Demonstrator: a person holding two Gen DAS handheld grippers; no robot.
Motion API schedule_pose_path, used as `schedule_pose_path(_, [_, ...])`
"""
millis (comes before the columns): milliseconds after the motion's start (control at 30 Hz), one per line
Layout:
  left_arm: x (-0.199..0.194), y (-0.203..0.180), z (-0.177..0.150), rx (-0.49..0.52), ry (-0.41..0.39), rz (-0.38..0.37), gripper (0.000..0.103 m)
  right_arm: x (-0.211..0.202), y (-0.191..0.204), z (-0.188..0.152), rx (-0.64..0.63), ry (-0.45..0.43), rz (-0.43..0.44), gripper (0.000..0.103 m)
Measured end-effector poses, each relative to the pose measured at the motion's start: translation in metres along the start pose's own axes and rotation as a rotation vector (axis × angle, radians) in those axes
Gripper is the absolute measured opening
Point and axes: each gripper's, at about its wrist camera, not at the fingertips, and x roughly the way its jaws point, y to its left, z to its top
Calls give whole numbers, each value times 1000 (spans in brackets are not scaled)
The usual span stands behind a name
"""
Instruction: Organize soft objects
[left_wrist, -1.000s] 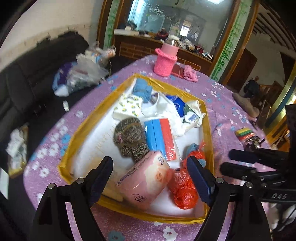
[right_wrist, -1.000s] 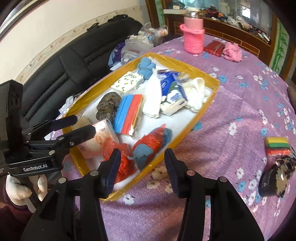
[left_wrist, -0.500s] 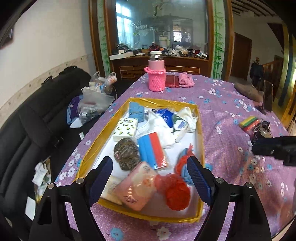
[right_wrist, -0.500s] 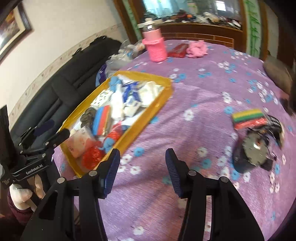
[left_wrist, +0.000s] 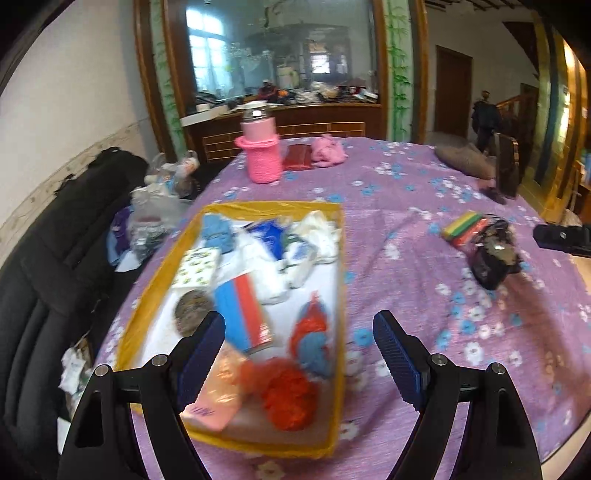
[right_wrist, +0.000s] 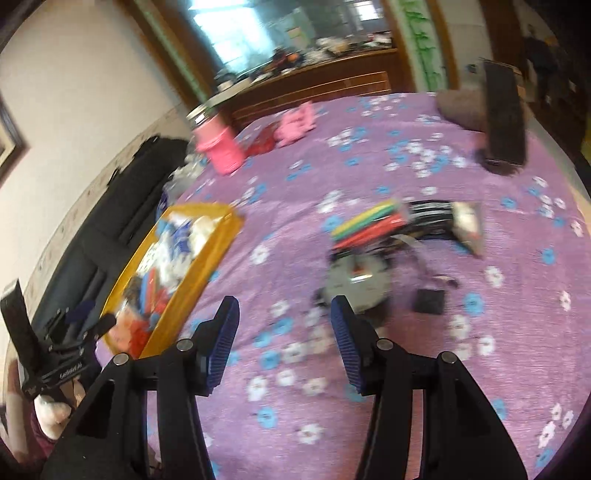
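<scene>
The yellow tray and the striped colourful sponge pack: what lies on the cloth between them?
Nothing: between the yellow tray and the striped sponge pack the left wrist view shows only bare purple flowered tablecloth.

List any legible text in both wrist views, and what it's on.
None reads reliably.
Left gripper body, right wrist view: white brand lettering, blurred.
Pink pack in yellow tray: dark mark, blurred.
Blue and red pack: small print, unreadable.
Blue and white packets: print blurred.

The right claw (right_wrist: 284, 343) has swung from the yellow tray (right_wrist: 207, 258) toward the striped sponges (right_wrist: 369, 221).
</scene>
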Motion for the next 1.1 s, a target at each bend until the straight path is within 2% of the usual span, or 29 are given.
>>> schedule_pose_path(100, [10,-11,14,-5,27,-93,83,-11,-34,10,90,-28,-8,60])
schedule_pose_path(200, [22,-18,27,-12,62,-166,83,-14,-62,16,162,-40,-6,61])
schedule_pose_path(333, [40,-30,44,-9,84,-238,83,2,-95,29,245,11,20,61])
schedule_pose_path(567, [78,-45,69,-23,126,-290,83,65,-121,62,329,166,83,60])
schedule_pose_path(700, [100,-45,83,-35,136,-292,83,107,-114,91,304,253,69,60])
schedule_pose_path(767, [114,-45,88,-43,152,-288,83,127,-104,105,275,296,95,61])
schedule_pose_path(867, [133,-48,95,-59,189,-310,83,135,-85,123,223,267,211,61])
schedule_pose_path(967, [151,-56,100,-59,219,-325,83,116,-76,128,168,196,252,61])
schedule_pose_path(1000, [157,-61,102,-56,228,-328,83,111,-78,128,164,181,242,61])
schedule_pose_path(1100, [177,-76,110,-54,251,-346,83,89,-96,125,161,128,122,61])
